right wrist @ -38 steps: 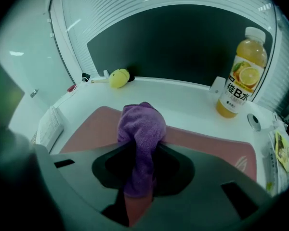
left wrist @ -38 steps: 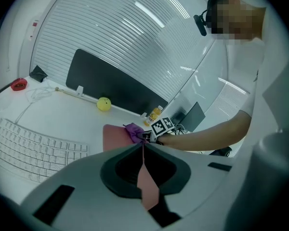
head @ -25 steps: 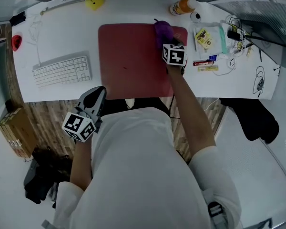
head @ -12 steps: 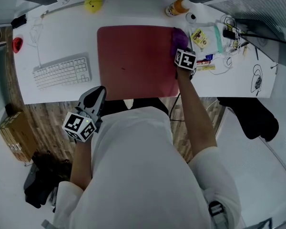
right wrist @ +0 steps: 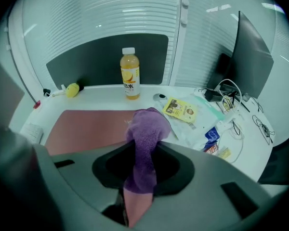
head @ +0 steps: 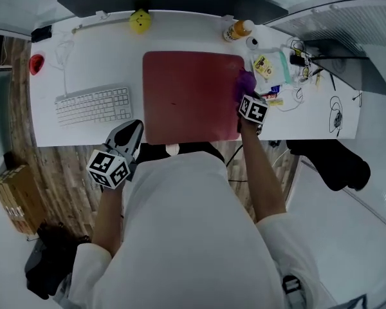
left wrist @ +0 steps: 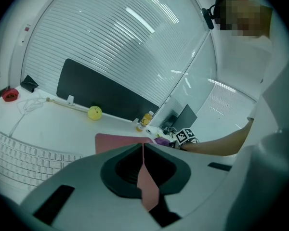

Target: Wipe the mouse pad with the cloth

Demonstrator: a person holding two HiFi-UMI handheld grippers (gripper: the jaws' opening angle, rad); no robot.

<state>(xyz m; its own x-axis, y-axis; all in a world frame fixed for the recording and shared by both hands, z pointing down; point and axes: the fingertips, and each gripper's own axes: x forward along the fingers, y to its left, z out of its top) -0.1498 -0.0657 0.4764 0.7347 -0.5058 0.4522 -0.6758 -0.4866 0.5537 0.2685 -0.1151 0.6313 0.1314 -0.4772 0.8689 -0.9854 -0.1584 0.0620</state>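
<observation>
right gripper, fingers clenched on the purple cloth, which droops soft and light at the right edge of the red mouse pad. a bunched middle grip should press well. left gripper fingers closed, empty, off the table.

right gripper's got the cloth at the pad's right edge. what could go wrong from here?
1. The purple cloth in the right gripper sits at the red rectangular mouse pad's right edge, beside a yellow packet and a small blue wrapper; an overshoot could sweep them away.
2. The left gripper hangs shut off the desk, so nothing pins the pad; it may slide.
3. The cloth bunches ahead of the fingers; drag could pull it free.
</observation>
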